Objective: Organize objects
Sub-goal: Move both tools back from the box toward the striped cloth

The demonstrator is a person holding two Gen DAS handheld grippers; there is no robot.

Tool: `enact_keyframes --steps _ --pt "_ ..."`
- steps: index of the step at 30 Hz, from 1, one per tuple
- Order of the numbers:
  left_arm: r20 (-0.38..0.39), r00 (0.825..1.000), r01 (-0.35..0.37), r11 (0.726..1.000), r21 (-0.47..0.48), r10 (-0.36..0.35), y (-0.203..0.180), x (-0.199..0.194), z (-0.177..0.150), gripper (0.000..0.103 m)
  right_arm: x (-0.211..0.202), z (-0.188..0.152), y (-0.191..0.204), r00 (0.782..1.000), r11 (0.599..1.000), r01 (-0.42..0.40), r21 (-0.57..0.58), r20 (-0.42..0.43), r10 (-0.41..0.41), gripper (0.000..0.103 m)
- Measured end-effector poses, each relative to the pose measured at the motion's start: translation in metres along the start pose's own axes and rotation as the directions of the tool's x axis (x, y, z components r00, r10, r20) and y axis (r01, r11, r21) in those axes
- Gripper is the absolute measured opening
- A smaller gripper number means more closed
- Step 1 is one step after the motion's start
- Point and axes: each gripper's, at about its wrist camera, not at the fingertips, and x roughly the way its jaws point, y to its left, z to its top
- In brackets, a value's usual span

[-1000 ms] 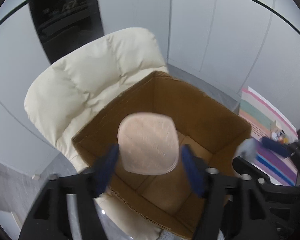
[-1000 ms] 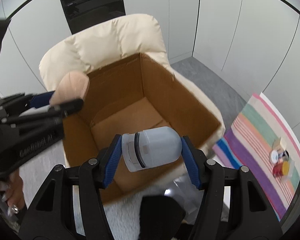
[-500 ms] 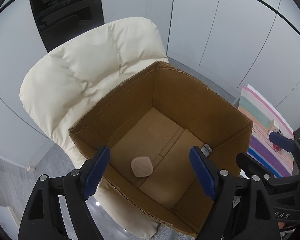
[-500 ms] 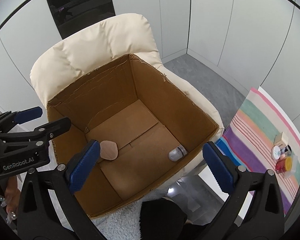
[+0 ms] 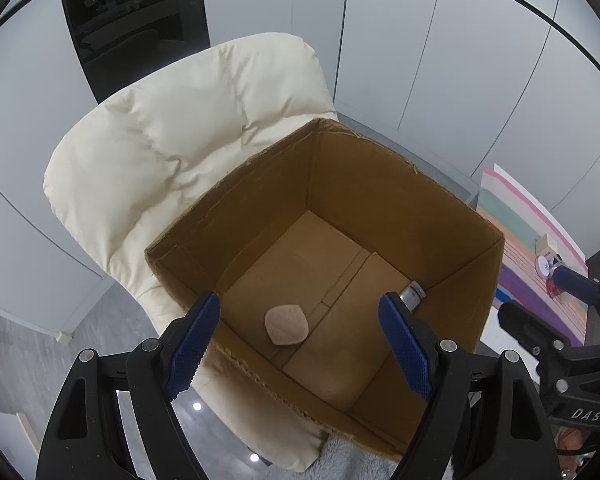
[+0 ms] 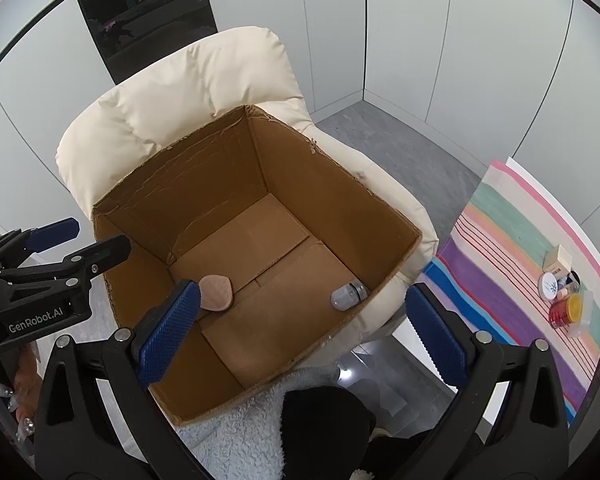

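Observation:
An open cardboard box sits on a cream padded chair. On its floor lie a pink rounded puff and a grey bottle lying against the right wall. My left gripper is open and empty above the box's near edge. My right gripper is open and empty above the box's near right side. The left gripper also shows at the left of the right wrist view.
The cream chair backs onto grey wall panels. A striped mat on the floor at right holds several small jars and a little box. A grey fleece cloth lies at the box's near edge.
Both grippers opened. The pink puff fell from the left gripper and the grey bottle from the right gripper into the box, where both now lie still.

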Motion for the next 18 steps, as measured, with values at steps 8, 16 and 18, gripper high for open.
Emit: enact_keyframes --steps 8,16,18 --pt "-0.025 0.998 0.063 0.997 0.041 -0.062 -0.017 -0.030 -0.033 0.083 -0.033 -0.023 -0.006 0.999 0.998 0.041 0.041 0.002 -0.041 0.103" --pt "-0.016 0.992 0.122 0.989 0.079 -0.121 -0.033 -0.064 -0.078 0.083 -0.074 -0.061 -0.006 0.998 0.995 0.069 0.066 -0.006 -0.069 0.103" --pt "-0.035 0.988 0.155 0.986 0.067 -0.153 -0.035 -0.065 -0.088 0.083 -0.081 -0.071 -0.005 0.997 0.995 0.079 0.067 -0.014 -0.079 0.103"
